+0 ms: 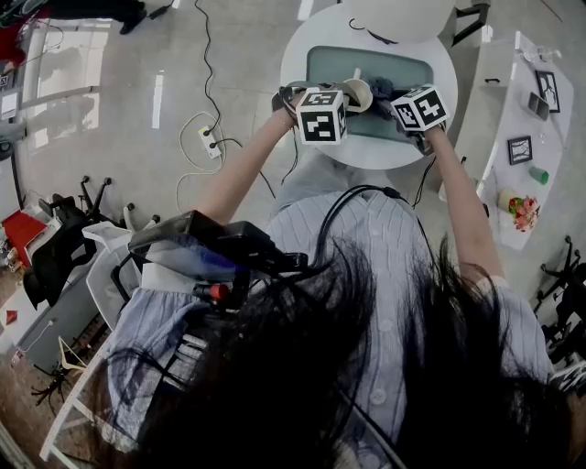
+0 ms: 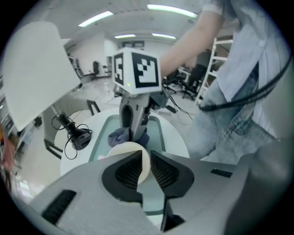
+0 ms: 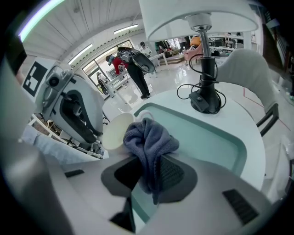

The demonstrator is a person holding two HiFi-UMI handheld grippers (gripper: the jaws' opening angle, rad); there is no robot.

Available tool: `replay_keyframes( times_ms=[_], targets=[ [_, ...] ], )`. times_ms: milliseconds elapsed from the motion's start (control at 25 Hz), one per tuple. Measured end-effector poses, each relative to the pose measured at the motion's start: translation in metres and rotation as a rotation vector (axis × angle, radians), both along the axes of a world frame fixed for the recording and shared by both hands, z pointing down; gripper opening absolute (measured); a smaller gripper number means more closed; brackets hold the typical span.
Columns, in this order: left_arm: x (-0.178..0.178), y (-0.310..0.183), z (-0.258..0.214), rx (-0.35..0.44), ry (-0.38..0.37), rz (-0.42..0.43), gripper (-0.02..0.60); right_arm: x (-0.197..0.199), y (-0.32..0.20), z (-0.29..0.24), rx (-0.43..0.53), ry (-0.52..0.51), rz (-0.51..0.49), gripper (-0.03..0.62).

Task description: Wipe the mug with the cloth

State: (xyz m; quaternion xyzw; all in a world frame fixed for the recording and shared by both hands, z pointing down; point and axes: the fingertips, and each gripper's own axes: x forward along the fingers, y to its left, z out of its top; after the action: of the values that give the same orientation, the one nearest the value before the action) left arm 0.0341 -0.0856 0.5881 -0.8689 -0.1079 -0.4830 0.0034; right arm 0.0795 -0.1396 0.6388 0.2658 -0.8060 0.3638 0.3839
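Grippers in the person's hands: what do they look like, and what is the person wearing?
The left gripper and right gripper are pale grey shells, each with two dark, ribbed pads on its jaws. Each carries a white cube printed with black square markers. The person wears a pale striped shirt with short sleeves; a black cable runs across it.

We look to be in an open office or lab — strip lights [image 2: 170,8] overhead, glossy floor [image 1: 101,119], power strip [image 1: 211,140], black chairs [image 1: 50,261].
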Motion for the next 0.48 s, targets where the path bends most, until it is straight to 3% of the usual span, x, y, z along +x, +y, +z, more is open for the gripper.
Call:
replay_keyframes(
  times_ms=[80, 240, 360, 480],
  targets=[
    [0.011, -0.003, -0.010, -0.021, 0.047, -0.170, 0.040, 0.004, 0.001, 0.001, 0.001, -0.002, 0.003, 0.095],
    [0.021, -0.006, -0.009, -0.009, 0.008, -0.515, 0.040, 0.010, 0.003, 0.004, 0.000, -0.009, 0.012, 0.095],
    [0.027, -0.005, -0.006, -0.122, 0.028, -0.779, 0.040, 0.007, 0.001, 0.005, 0.004, -0.021, 0.008, 0.095],
    [0.029, -0.013, -0.002, -0.174, 0.053, -0.931, 0.043, 0.004, 0.001, 0.004, -0.003, -0.025, 0.012, 0.095]
  ],
)
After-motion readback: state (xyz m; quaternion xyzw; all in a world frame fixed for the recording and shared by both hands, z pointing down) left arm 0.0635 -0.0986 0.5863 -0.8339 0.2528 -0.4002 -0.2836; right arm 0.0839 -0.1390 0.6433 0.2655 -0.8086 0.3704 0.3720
